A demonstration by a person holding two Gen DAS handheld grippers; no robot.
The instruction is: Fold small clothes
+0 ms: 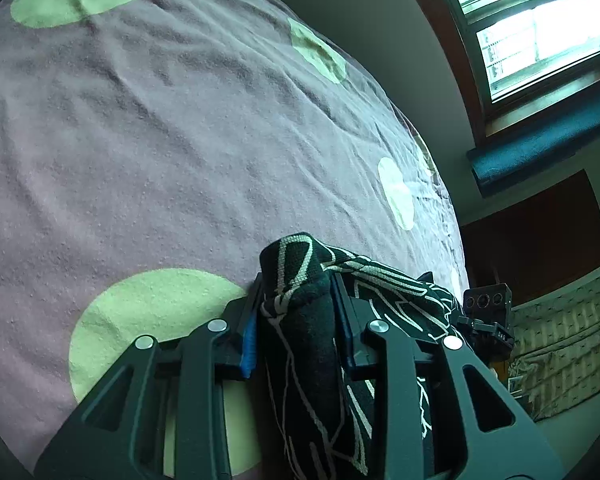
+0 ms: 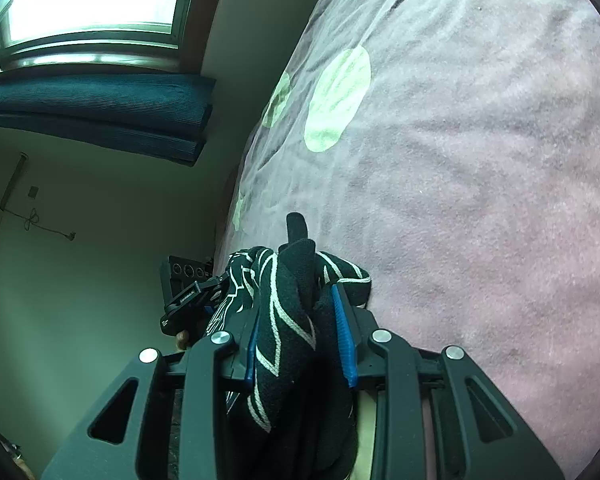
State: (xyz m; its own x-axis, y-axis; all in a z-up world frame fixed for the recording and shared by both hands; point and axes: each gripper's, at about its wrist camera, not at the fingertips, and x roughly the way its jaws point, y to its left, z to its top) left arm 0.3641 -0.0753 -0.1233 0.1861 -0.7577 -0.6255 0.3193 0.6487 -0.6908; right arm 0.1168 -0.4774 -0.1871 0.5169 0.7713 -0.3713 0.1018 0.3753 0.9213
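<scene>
Left wrist: 1 black patterned garment, 2 grippers clamped on it, left gripper, right gripper, 1 purple blanket

Surface: bed | Cover: mauve fleece blanket with pale green circles | Condition: rumpled, creased throughout

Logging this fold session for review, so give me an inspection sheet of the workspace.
Surface: mauve blanket with green dots, wrinkled.
Job's things: black garment with white lines, bunched, held by both grippers.
Clutter: nothing seen.
Grippers: left gripper shut on garment; right gripper shut on garment.
Cables: a cord hanging on the wall.
Surroundings: window, dark folded fabric below it.
</scene>
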